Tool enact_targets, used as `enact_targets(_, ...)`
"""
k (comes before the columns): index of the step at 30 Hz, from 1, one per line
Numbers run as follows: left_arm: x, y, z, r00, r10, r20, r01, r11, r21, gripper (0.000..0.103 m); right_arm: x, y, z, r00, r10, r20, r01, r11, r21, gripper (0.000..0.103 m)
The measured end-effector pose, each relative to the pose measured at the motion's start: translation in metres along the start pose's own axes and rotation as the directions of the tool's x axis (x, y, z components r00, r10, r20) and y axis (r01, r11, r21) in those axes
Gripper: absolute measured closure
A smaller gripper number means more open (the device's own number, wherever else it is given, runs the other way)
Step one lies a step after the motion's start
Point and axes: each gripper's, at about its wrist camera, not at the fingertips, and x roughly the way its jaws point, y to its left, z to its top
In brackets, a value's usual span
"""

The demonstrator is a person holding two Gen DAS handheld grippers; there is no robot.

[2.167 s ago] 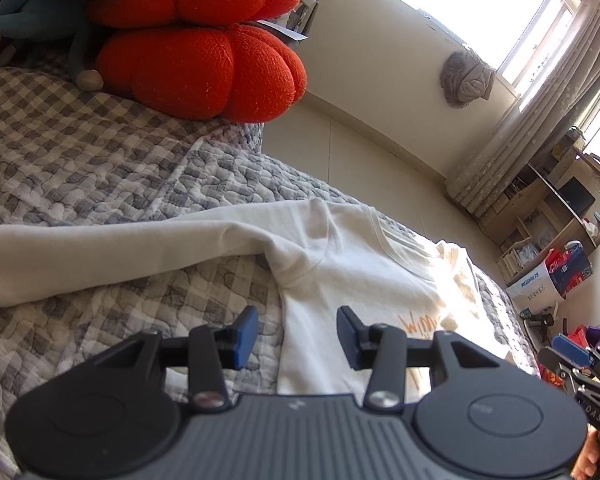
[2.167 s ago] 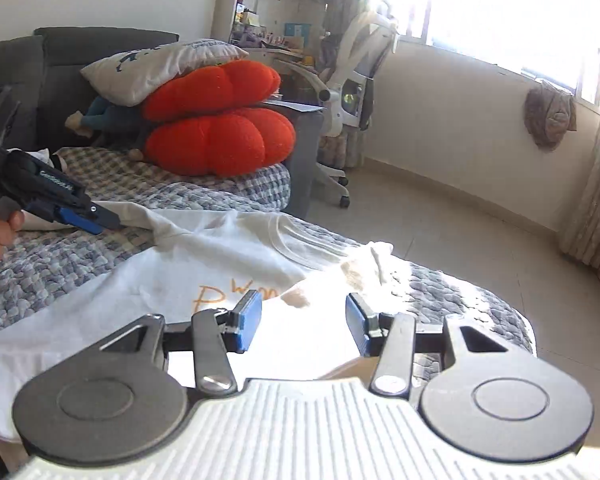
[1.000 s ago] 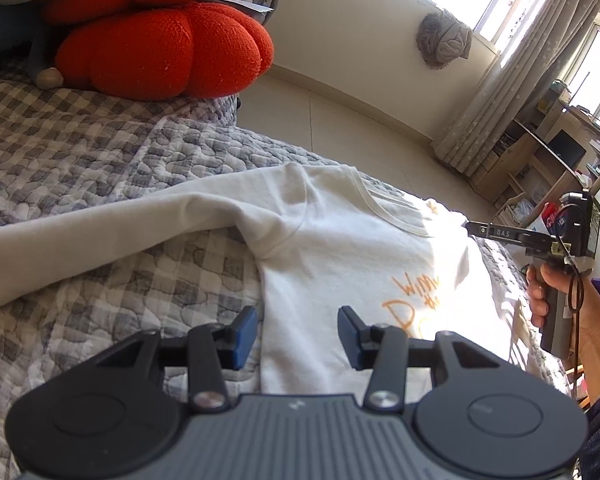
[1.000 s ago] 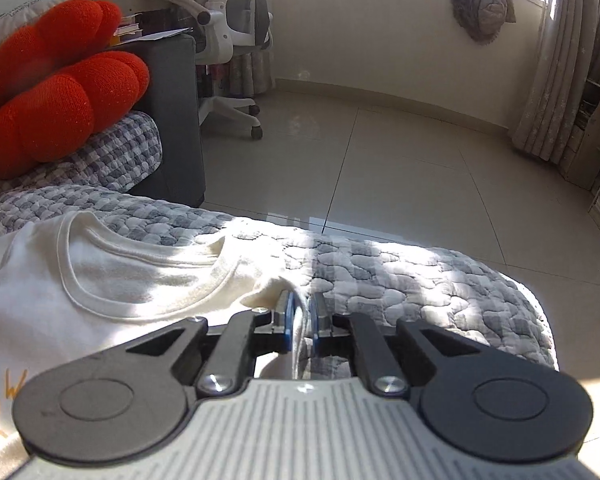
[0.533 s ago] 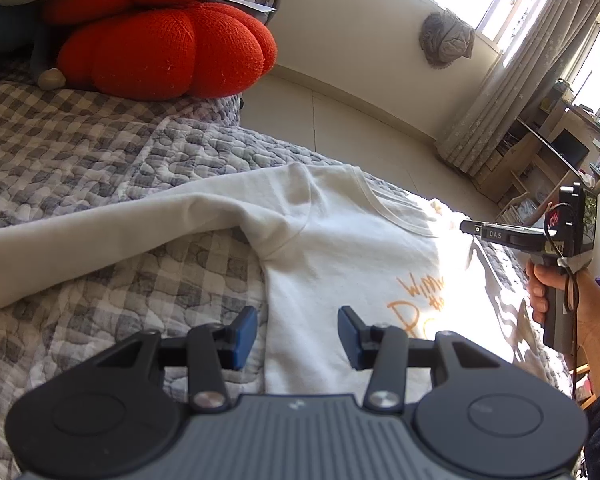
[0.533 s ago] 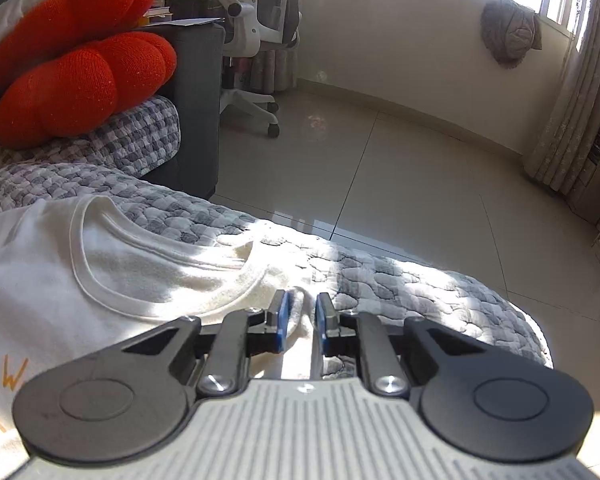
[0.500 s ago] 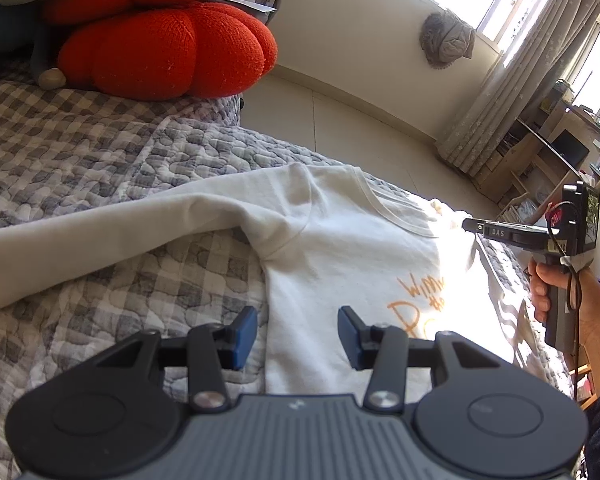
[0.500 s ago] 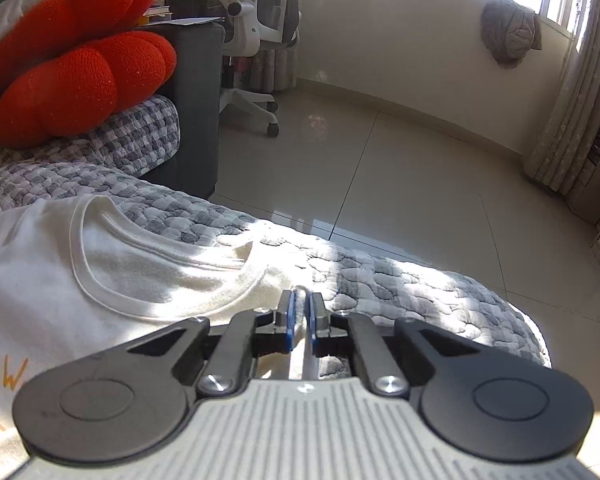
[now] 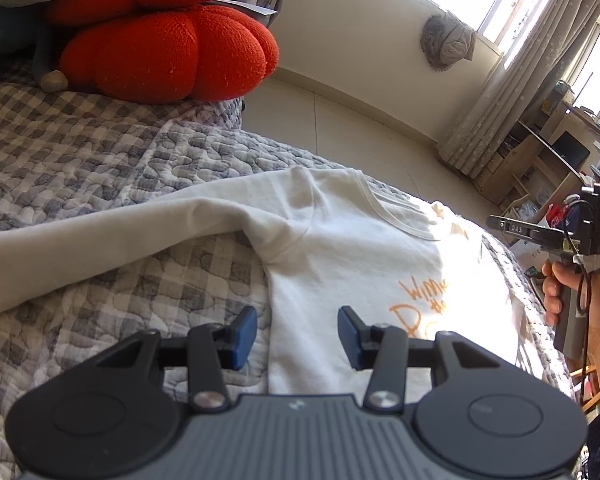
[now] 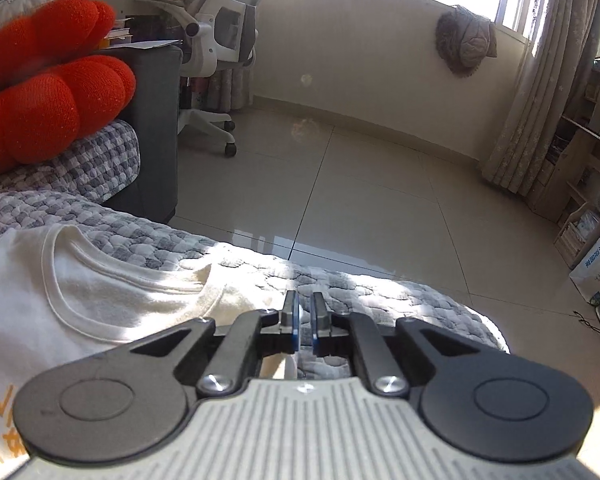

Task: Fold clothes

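Fingers (image 10: 288, 322) of right gripper (image 10: 304, 320) opening, white shirt (image 10: 100, 300) fabric between.

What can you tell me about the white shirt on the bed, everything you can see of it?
The shirt is white or cream, a soft knit with a ribbed round collar and orange handwritten-style lettering on the chest. It lies face up and mostly flat on the grey checked quilt, one long sleeve stretched out sideways. The shoulder area by the collar is bunched and sunlit. The right gripper has a bit of that fabric between its jaws, which are opening. The left gripper hovers open over the shirt's side edge.
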Motion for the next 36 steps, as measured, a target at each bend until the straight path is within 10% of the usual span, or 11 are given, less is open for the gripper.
enact_targets(2, 0.000, 0.000, 0.000, 1.000, -0.001, 0.001, 0.001, 1.000, -0.002, 0.057, -0.022, -0.006, -0.007, 1.000, 0.029, 0.008, -0.029, 0.999, -0.018, 0.085)
enact_targets(5, -0.002, 0.001, 0.001, 1.000, -0.001, 0.004, 0.002, 1.000, -0.006, 0.057, -0.051, -0.011, -0.028, 0.995, 0.102, -0.006, -0.102, 0.993, -0.064, 0.051)
enact_targets(11, -0.001, -0.003, -0.001, 1.000, 0.007, 0.007, -0.007, 1.000, 0.009, 0.057, -0.069, -0.021, -0.072, 0.989, 0.146, -0.040, -0.148, 0.986, -0.070, 0.051)
enact_targets(14, 0.001, -0.005, -0.004, 1.000, 0.025, 0.003, -0.026, 0.999, 0.029, 0.057, -0.055, -0.031, -0.079, 0.980, 0.186, -0.075, -0.183, 0.982, 0.042, 0.092)
enact_targets(17, 0.003, -0.004, -0.005, 0.999, 0.042, -0.003, -0.041, 0.998, 0.040, 0.057, -0.068, -0.032, -0.073, 0.991, 0.127, -0.034, -0.123, 0.987, 0.107, 0.094)
enact_targets(36, 0.007, -0.004, -0.003, 0.999, 0.035, -0.010, -0.035, 0.999, 0.038, 0.056, 0.005, -0.020, -0.001, 0.991, 0.092, -0.093, -0.072, 0.978, 0.198, 0.063)
